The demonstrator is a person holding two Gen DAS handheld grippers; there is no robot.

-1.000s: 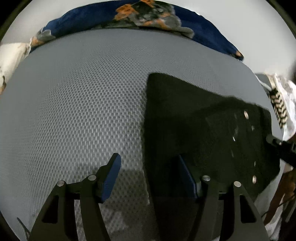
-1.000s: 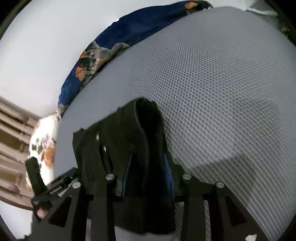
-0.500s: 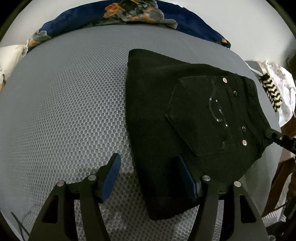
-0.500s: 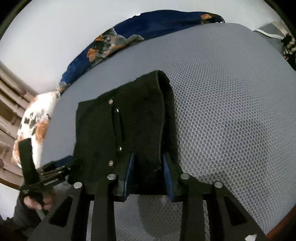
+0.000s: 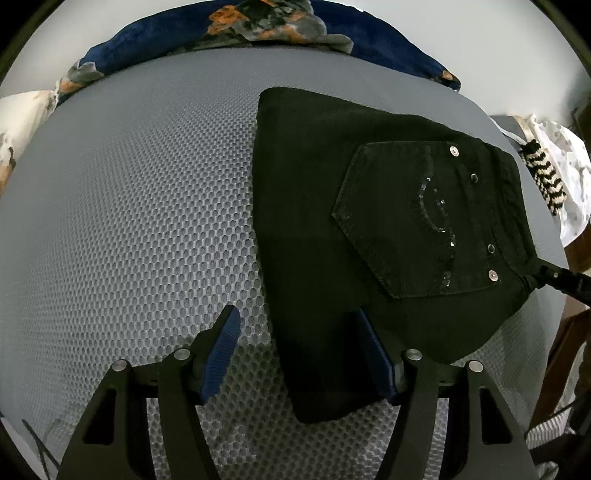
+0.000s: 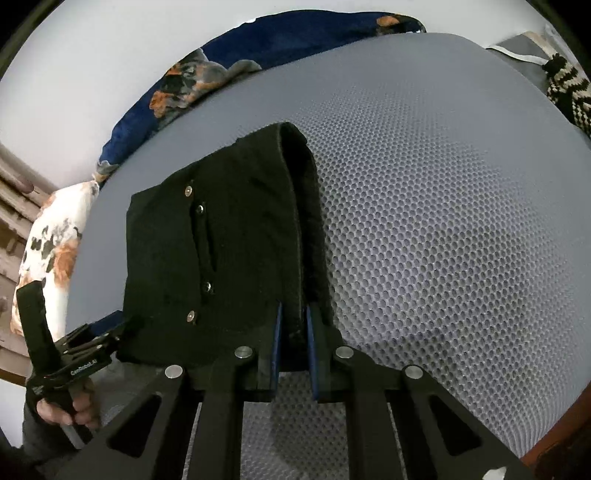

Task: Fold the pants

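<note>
The black pants (image 5: 332,206) lie folded into a compact bundle on the grey mesh surface (image 5: 129,221), back pocket with rivets and sequins facing up. My left gripper (image 5: 299,332) is open, its fingers straddling the bundle's near left edge without clamping it. My right gripper (image 6: 293,325) is shut on the waistband edge of the pants (image 6: 221,240). The right gripper's tip also shows in the left wrist view (image 5: 554,277), at the bundle's right corner. The left gripper shows in the right wrist view (image 6: 74,362), held by a hand.
A blue floral blanket (image 5: 258,29) lies along the far edge. A white patterned pillow (image 6: 48,240) sits at one end. A black-and-white knit item (image 5: 543,173) and white cloth lie beyond the right side. The surface's wooden edge (image 6: 554,439) is near.
The pants came down from a lifted position and now lie flatter and fully in view. My right gripper has closed tighter on the waistband. The left gripper stayed open.
</note>
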